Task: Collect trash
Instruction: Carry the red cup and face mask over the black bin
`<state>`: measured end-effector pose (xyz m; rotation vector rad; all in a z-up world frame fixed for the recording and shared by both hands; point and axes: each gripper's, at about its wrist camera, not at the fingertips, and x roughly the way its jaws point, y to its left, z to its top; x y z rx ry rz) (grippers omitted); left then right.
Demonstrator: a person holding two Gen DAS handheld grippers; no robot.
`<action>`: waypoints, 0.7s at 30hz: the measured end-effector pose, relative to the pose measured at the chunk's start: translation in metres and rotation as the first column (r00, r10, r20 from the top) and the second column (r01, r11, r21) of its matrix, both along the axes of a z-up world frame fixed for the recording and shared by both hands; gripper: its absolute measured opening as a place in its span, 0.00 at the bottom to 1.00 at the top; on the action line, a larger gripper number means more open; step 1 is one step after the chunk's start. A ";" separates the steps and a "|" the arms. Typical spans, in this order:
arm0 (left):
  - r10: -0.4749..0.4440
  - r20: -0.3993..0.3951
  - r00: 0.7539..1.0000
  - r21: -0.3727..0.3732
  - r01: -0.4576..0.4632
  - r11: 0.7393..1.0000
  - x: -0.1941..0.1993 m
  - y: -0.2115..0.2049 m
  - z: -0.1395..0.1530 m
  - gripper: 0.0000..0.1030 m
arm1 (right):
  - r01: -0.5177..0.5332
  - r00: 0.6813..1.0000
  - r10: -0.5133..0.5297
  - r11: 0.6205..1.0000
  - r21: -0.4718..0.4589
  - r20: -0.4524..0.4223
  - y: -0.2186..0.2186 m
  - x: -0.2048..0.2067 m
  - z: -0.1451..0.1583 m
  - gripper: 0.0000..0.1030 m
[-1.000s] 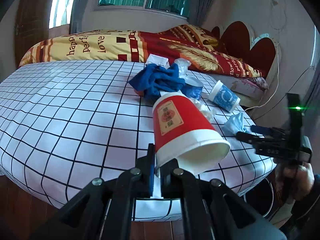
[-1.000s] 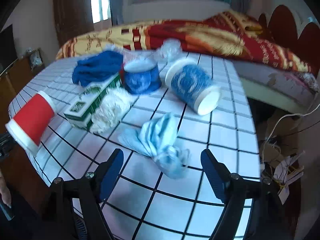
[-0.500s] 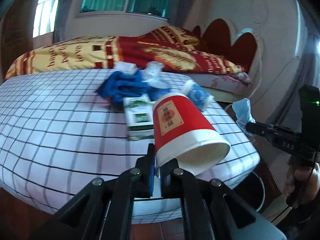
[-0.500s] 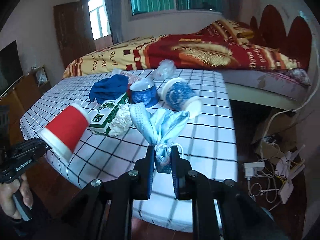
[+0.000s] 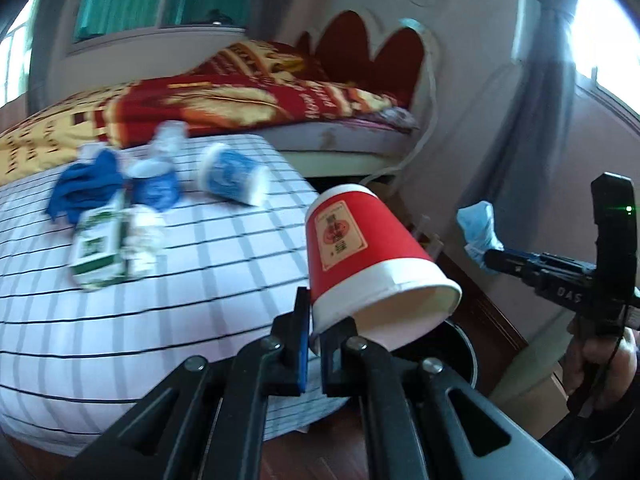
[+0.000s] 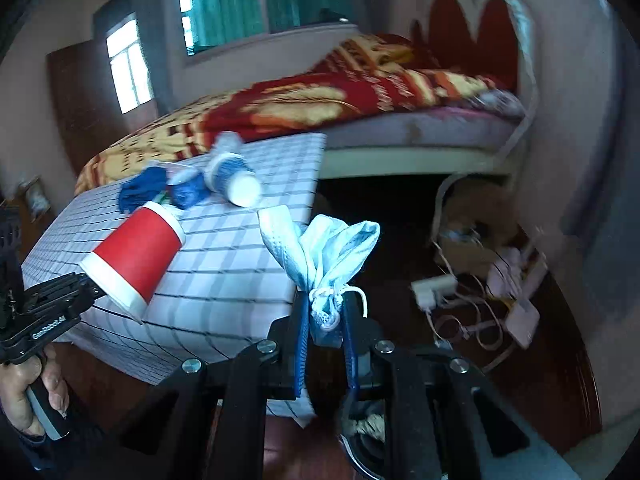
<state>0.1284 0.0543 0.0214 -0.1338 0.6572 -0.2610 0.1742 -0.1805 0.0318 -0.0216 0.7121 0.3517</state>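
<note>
My left gripper (image 5: 315,346) is shut on the rim of a red paper cup (image 5: 360,256), held in the air past the table's right edge. The cup also shows in the right wrist view (image 6: 132,256). My right gripper (image 6: 325,334) is shut on a crumpled light-blue face mask (image 6: 324,252), also seen in the left wrist view (image 5: 478,228). A dark round bin (image 5: 460,350) sits on the floor just below the cup; part of its rim shows under my right gripper (image 6: 360,440).
The checked table (image 5: 140,312) holds a blue paper cup (image 5: 230,174), a second blue cup (image 5: 154,186), a blue cloth (image 5: 86,184), a green-white carton (image 5: 98,250) and white tissue. A bed (image 6: 360,104) stands behind. A power strip and cables (image 6: 472,300) lie on the floor at right.
Both grippers swung right, off the table toward the floor bin. One second ago the right gripper was open over the mask; it has since closed on it and lifted it.
</note>
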 end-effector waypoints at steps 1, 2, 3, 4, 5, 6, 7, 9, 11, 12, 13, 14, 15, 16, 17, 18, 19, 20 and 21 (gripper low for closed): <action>-0.020 -0.004 1.000 0.002 0.020 1.000 0.001 -0.009 -0.001 0.05 | 0.016 1.000 -0.016 1.000 0.003 -0.005 -0.009 -0.001 -0.002 0.16; -0.037 -0.006 0.999 0.005 0.037 0.999 0.001 -0.019 -0.001 0.05 | 0.031 0.999 -0.031 0.999 0.006 -0.010 -0.017 -0.002 -0.004 0.16; -0.057 -0.010 0.998 0.008 0.057 0.998 0.002 -0.028 -0.002 0.05 | 0.052 0.999 -0.051 0.999 0.006 -0.014 -0.028 -0.004 -0.007 0.16; -0.079 -0.014 0.997 0.011 0.079 0.997 0.003 -0.039 -0.004 0.05 | 0.065 0.998 -0.065 0.998 0.003 -0.016 -0.035 -0.006 -0.009 0.16; -0.097 -0.018 0.995 0.012 0.097 0.995 0.004 -0.046 -0.005 0.05 | 0.082 0.996 -0.082 0.997 0.000 -0.019 -0.043 -0.007 -0.011 0.16; -0.116 -0.023 0.993 0.015 0.116 0.993 0.004 -0.055 -0.007 0.05 | 0.097 0.995 -0.097 0.995 0.001 -0.023 -0.052 -0.010 -0.014 0.16; -0.135 -0.029 0.990 0.019 0.135 0.991 0.006 -0.065 -0.009 0.05 | 0.110 0.994 -0.110 0.994 0.003 -0.027 -0.060 -0.012 -0.017 0.16; -0.170 -0.044 0.984 0.024 0.172 0.985 0.009 -0.083 -0.013 0.05 | 0.135 0.990 -0.135 0.991 0.007 -0.044 -0.076 -0.015 -0.025 0.16; -0.202 -0.059 0.978 0.028 0.204 0.979 0.011 -0.099 -0.019 0.05 | 0.152 0.987 -0.151 0.988 0.011 -0.057 -0.090 -0.018 -0.033 0.16; -0.214 -0.066 0.975 0.029 0.216 0.976 0.012 -0.106 -0.022 0.05 | 0.157 0.986 -0.156 0.988 0.011 -0.066 -0.095 -0.019 -0.037 0.16; -0.228 -0.075 0.971 0.030 0.230 0.973 0.013 -0.113 -0.026 0.05 | 0.162 0.984 -0.161 0.987 0.009 -0.077 -0.101 -0.020 -0.042 0.16; -0.239 -0.085 0.967 0.032 0.243 0.970 0.016 -0.119 -0.030 0.05 | 0.164 0.983 -0.163 0.986 0.006 -0.085 -0.104 -0.022 -0.048 0.16; -0.252 -0.096 0.963 0.035 0.256 0.966 0.017 -0.126 -0.034 0.05 | 0.164 0.982 -0.163 0.986 0.002 -0.097 -0.108 -0.022 -0.053 0.17; -0.265 -0.112 0.958 0.038 0.271 0.962 0.018 -0.133 -0.040 0.05 | 0.164 0.981 -0.163 0.986 0.000 -0.110 -0.112 -0.023 -0.060 0.16; -0.276 -0.126 0.953 0.041 0.283 0.958 0.019 -0.139 -0.046 0.05 | 0.162 0.979 -0.160 0.987 0.000 -0.128 -0.116 -0.022 -0.067 0.16; -0.285 -0.141 0.948 0.047 0.294 0.955 0.021 -0.146 -0.052 0.05 | 0.159 0.977 -0.158 0.987 -0.004 -0.143 -0.118 -0.022 -0.075 0.17; -0.291 -0.154 0.944 0.051 0.302 0.952 0.023 -0.150 -0.057 0.05 | 0.158 0.975 -0.158 0.987 -0.008 -0.155 -0.120 -0.022 -0.081 0.17; -0.296 -0.166 0.941 0.053 0.308 0.950 0.024 -0.154 -0.062 0.05 | 0.157 0.972 -0.157 0.988 -0.010 -0.173 -0.123 -0.020 -0.089 0.17; -0.299 -0.182 0.937 0.058 0.314 0.948 0.027 -0.159 -0.070 0.05 | 0.157 0.969 -0.156 0.988 -0.010 -0.190 -0.126 -0.019 -0.097 0.17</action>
